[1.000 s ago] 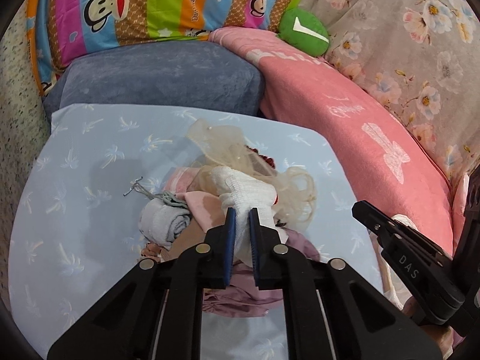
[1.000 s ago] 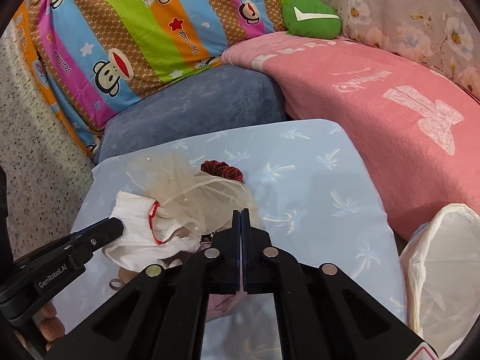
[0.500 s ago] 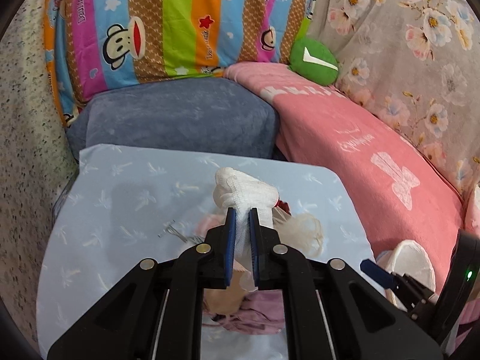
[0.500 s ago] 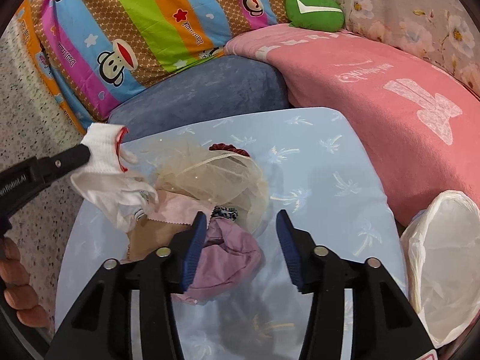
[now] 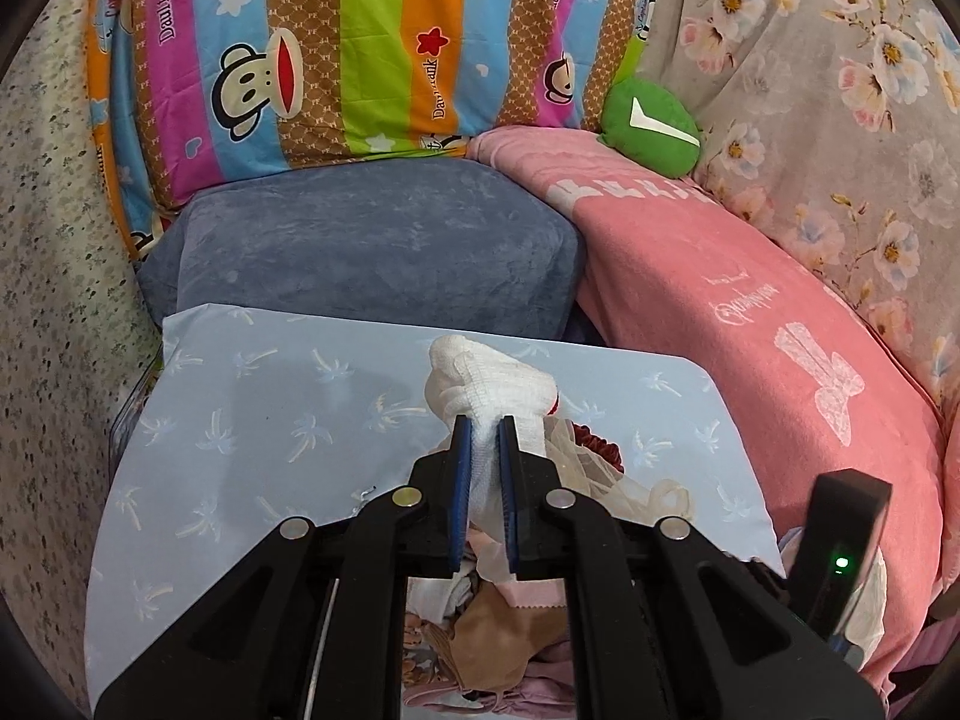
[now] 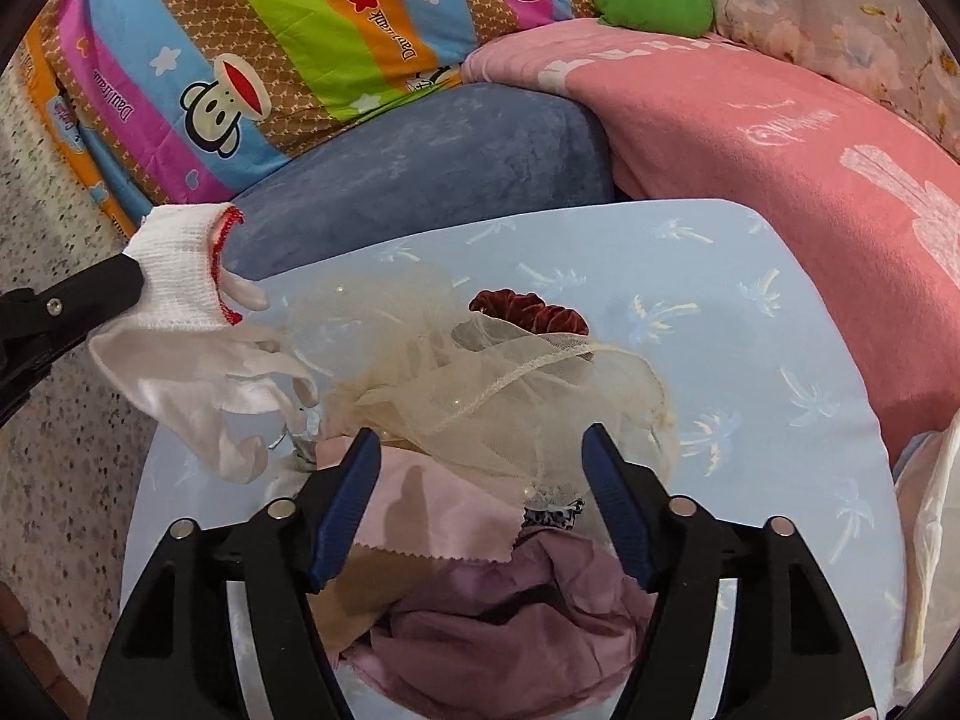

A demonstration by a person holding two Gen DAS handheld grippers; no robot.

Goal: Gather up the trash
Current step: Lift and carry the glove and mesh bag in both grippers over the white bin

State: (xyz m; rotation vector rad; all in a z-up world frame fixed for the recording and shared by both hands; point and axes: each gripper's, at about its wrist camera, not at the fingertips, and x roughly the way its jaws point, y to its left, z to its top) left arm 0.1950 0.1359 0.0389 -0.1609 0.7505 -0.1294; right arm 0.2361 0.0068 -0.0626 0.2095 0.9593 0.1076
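My left gripper (image 5: 480,438) is shut on a white knit glove (image 5: 489,387) with a red-trimmed cuff and holds it up above the light blue table (image 5: 240,450). In the right wrist view the glove (image 6: 192,324) hangs from the left gripper at the left edge. My right gripper (image 6: 483,450) is open and empty, just above a pile of scraps: beige tulle netting (image 6: 480,378), a dark red scrunchie (image 6: 528,315), a pink cloth (image 6: 432,510) and a mauve cloth (image 6: 510,618).
A white plastic bag (image 6: 927,528) stands off the table's right edge. A blue-grey cushion (image 5: 372,240), a pink blanket (image 5: 750,312), a striped monkey-print pillow (image 5: 336,42) and a green plush (image 5: 651,123) lie behind the table. Speckled floor (image 5: 54,300) is at the left.
My left gripper lifted the white glove up off the pile. My right gripper went from shut to wide open and moved in over the pile.
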